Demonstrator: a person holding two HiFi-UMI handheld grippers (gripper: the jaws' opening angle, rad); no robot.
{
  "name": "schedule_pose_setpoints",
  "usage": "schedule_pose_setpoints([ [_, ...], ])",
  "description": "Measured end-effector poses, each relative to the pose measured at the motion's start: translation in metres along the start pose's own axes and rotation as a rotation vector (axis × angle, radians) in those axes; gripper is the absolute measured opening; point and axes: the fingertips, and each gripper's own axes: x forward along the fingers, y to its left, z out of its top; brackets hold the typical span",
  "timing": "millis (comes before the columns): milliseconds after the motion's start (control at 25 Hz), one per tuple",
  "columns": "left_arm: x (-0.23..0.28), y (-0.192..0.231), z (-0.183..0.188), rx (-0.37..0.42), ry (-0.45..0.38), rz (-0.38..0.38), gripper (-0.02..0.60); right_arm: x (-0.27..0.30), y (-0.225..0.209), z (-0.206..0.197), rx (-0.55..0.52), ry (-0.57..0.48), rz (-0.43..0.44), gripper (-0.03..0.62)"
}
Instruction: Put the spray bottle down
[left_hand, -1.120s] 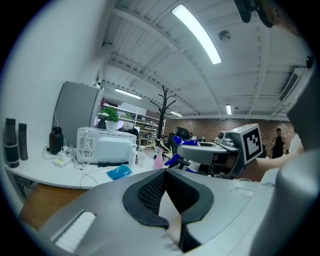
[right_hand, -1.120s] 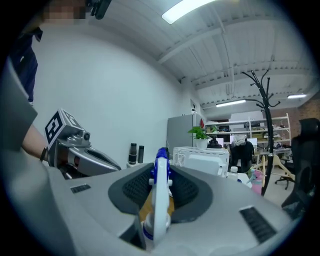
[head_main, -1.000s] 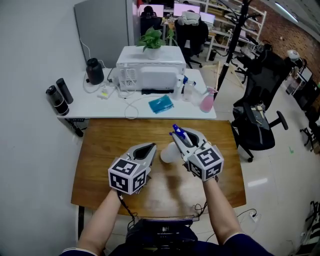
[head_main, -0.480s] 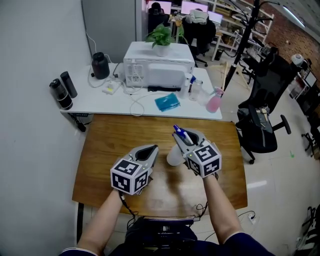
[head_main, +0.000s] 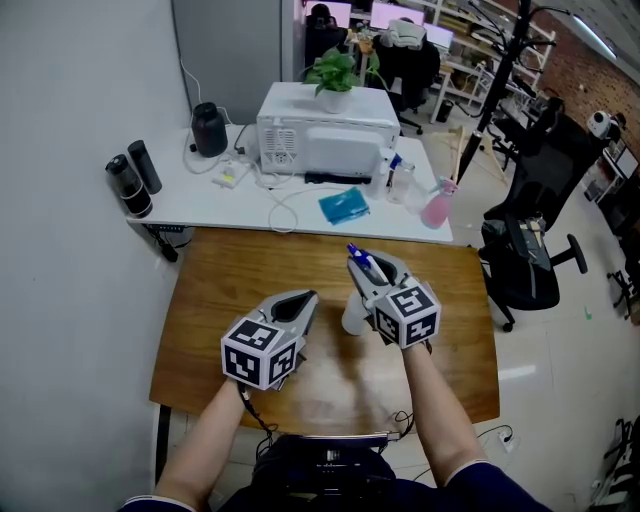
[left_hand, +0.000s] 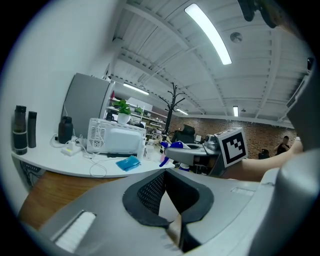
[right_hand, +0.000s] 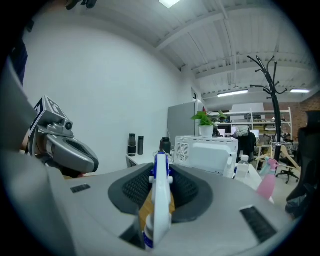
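Note:
My right gripper (head_main: 368, 274) is shut on a spray bottle (head_main: 354, 316) with a white body and a blue-and-white trigger head. It holds the bottle by the head, and the body hangs just over the wooden table (head_main: 220, 290), right of centre. In the right gripper view the spray head (right_hand: 161, 197) stands upright between the dark pads (right_hand: 134, 189). My left gripper (head_main: 304, 298) hovers to the left of the bottle, apart from it, shut with nothing in it. The left gripper view shows the right gripper (left_hand: 187, 152) and the bottle's blue nozzle (left_hand: 164, 146) ahead.
A white desk (head_main: 220, 205) stands beyond the wooden table, with a white microwave (head_main: 325, 140), a potted plant (head_main: 338, 72), a blue cloth (head_main: 343, 205), a pink spray bottle (head_main: 437, 207) and dark bottles (head_main: 133, 178). A black office chair (head_main: 530, 265) stands to the right.
My right gripper has sunk a little toward the table with the spray bottle in it. The left gripper has drifted only slightly.

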Motion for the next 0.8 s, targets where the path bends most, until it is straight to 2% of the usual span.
schedule_pose_setpoints([
  [280, 0.0010, 0.0038, 0.0014, 0.005, 0.004, 0.000, 0.011, 0.0001, -0.0050, 0.0017, 0.012, -0.087, -0.018, 0.110],
  [600, 0.0017, 0.0035, 0.0023, 0.007, 0.007, -0.002, 0.011, 0.0038, -0.0060, 0.0031, -0.031, -0.085, -0.030, 0.114],
  [800, 0.0012, 0.0031, 0.0030, 0.006, 0.006, 0.000, 0.011, 0.0033, -0.0084, 0.0028, -0.016, -0.093, -0.028, 0.121],
])
